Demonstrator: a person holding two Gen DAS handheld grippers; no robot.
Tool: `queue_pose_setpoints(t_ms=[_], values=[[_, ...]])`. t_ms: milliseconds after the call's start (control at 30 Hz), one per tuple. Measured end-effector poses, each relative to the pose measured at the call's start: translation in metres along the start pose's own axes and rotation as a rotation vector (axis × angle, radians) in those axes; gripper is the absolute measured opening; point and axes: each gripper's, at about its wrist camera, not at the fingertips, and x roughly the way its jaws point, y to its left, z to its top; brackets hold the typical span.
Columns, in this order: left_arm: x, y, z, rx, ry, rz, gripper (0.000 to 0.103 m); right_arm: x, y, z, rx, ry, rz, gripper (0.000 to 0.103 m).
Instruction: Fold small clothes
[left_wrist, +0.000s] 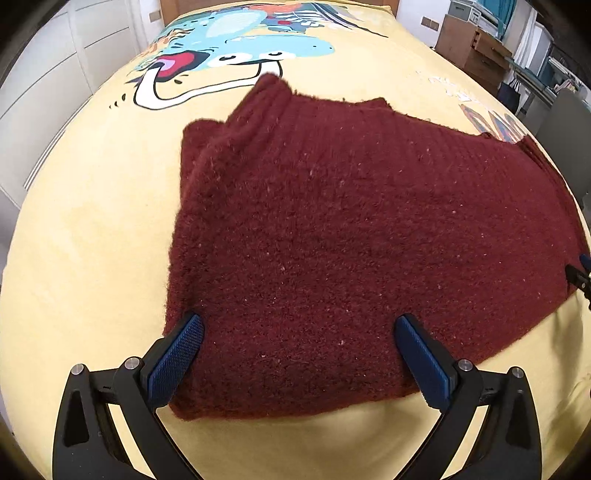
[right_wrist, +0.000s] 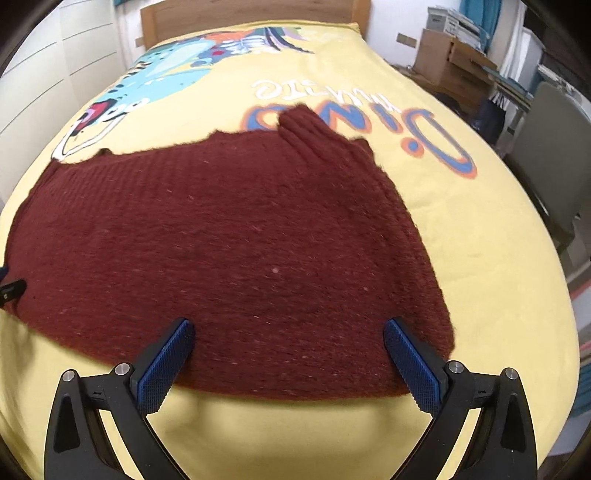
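Note:
A dark red knitted sweater (left_wrist: 332, 229) lies spread flat on a yellow bedspread (left_wrist: 85, 236); it also fills the right wrist view (right_wrist: 229, 243). Its sleeves are folded in over the body, with ribbed cuffs pointing to the far side (left_wrist: 269, 92) (right_wrist: 306, 125). My left gripper (left_wrist: 299, 325) is open, its blue pads straddling the near left part of the sweater's front edge. My right gripper (right_wrist: 288, 328) is open, its pads straddling the near right part of that edge. Neither holds the cloth. The right gripper's tip shows at the far right of the left wrist view (left_wrist: 580, 273).
The bedspread (right_wrist: 480, 240) carries a cartoon dinosaur print (left_wrist: 236, 48) and lettering (right_wrist: 354, 122). A wooden headboard (right_wrist: 251, 18) is at the far end. White wardrobe doors (left_wrist: 48, 85) stand left. Cardboard boxes (right_wrist: 450, 59) and a grey chair (right_wrist: 554, 155) stand right.

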Motion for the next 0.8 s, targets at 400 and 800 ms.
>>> queue_pose_setpoints(t_ms=[400,800], values=[[-0.005,0.0,-0.001,-0.003,0.016,-0.03,0.102,0.017,-0.002,-0.008,-0.008,0.033,0.013,0.103],[-0.052,0.058,0.035,-0.165,0.069,-0.141,0.102,-0.036,0.008,-0.008,-0.028,0.05,0.027,0.103]])
